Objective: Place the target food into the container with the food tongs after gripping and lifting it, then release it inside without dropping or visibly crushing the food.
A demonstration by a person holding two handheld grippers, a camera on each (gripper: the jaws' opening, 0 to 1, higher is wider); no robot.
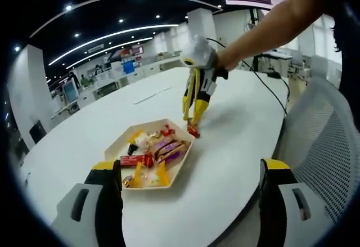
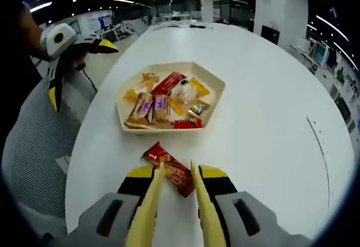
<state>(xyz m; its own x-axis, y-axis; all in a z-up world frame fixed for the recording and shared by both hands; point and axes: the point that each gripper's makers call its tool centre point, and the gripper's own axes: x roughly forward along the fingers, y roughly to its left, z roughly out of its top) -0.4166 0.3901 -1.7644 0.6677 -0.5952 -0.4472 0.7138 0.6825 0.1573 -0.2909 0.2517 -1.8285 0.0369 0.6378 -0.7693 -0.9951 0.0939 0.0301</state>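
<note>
The red foil-wrapped snack bar point(image 2: 171, 171) lies on the white table point(image 2: 270, 117) just outside the cream hexagonal tray point(image 2: 216, 84), between the 2 yellow tong blades point(image 2: 175, 202) held by the right gripper point(image 2: 175, 193). Squeeze gently, since the crinkly wrapper dents easily. The left gripper point(image 1: 188, 193) has its jaws wide apart, holding nothing.

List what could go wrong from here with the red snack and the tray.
1. The yellow tongs in the right claw straddle the red snack packet, lying flat on the white table; the tips may slide off the glossy wrapper.
2. Squeezing too hard could crush the packet.
3. The hexagonal tray is already crowded with wrapped snacks, so the packet may land on the rim and slip out.
</note>
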